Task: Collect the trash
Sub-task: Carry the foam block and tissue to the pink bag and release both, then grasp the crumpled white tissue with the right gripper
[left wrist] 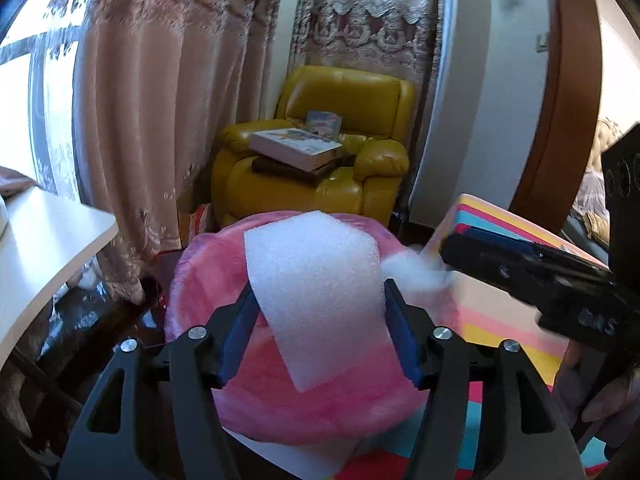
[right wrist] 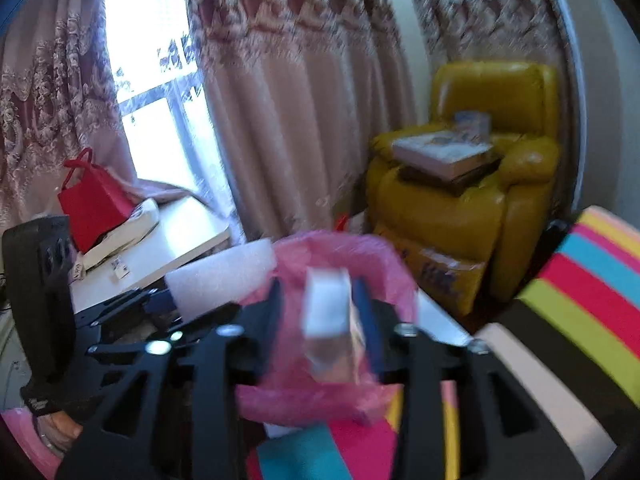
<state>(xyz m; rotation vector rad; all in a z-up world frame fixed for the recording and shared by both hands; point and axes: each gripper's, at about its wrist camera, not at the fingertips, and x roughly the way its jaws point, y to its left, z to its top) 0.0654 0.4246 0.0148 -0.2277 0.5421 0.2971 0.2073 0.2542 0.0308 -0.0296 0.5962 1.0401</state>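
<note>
A bin lined with a pink bag (left wrist: 208, 280) (right wrist: 384, 264) stands just ahead of both grippers. In the left wrist view a white foam sheet (left wrist: 320, 300) hangs tilted over the bin's mouth, between the fingers of my left gripper (left wrist: 320, 288). A gap shows along its left pad, so the jaws stand open. My right gripper (left wrist: 448, 256) reaches in from the right with a blurred white scrap (left wrist: 412, 270) at its tip. In the right wrist view that small white piece (right wrist: 326, 304) sits loose between the open fingers of my right gripper (right wrist: 318, 286), above the bag. The foam sheet (right wrist: 224, 276) and left gripper (right wrist: 160, 300) lie to its left.
A yellow armchair (left wrist: 312, 168) (right wrist: 468, 184) stacked with books stands behind the bin, against pink curtains. A white table (left wrist: 40, 248) (right wrist: 176, 248) on the left carries a red gift bag (right wrist: 92, 204). A striped colourful mat (left wrist: 500, 320) (right wrist: 592, 292) lies to the right.
</note>
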